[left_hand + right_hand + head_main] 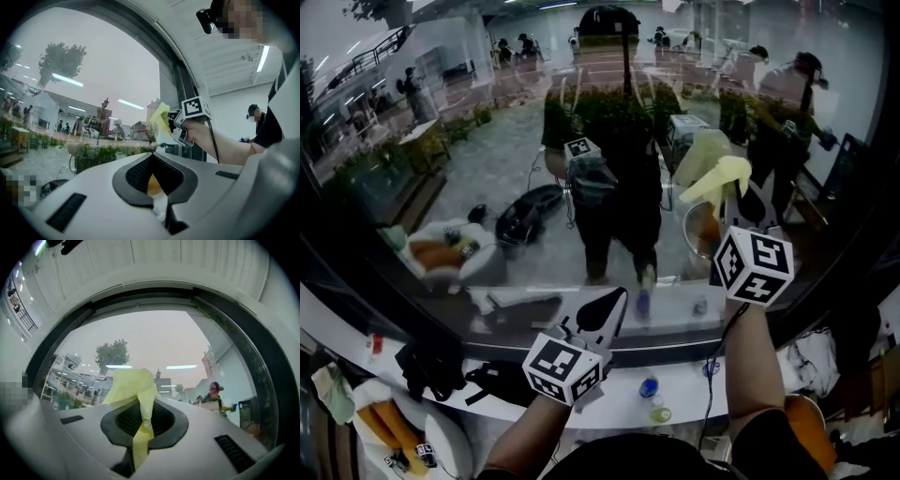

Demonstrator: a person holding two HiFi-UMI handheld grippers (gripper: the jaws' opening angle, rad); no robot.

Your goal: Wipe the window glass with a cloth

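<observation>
The window glass [487, 169] fills the upper head view and mirrors the person and the room. A yellow cloth [719, 178] sticks up out of my right gripper [733, 204], which is shut on it and held high at the right, close to the pane; I cannot tell whether the cloth touches it. In the right gripper view the cloth [132, 386] bunches out past the right gripper [143, 401] in front of the glass [150, 338]. My left gripper [605, 309] hangs lower, near the bottom frame, shut with nothing in it. From the left gripper [152, 161], the cloth [159, 121] shows to the upper right.
A white sill [694, 370] runs below the glass with two small bottles [649, 386], a cable [712, 375] and black gear [431, 361] on it. The dark window frame [675, 342] curves along the bottom. Cloths and bags lie at the lower left [356, 403].
</observation>
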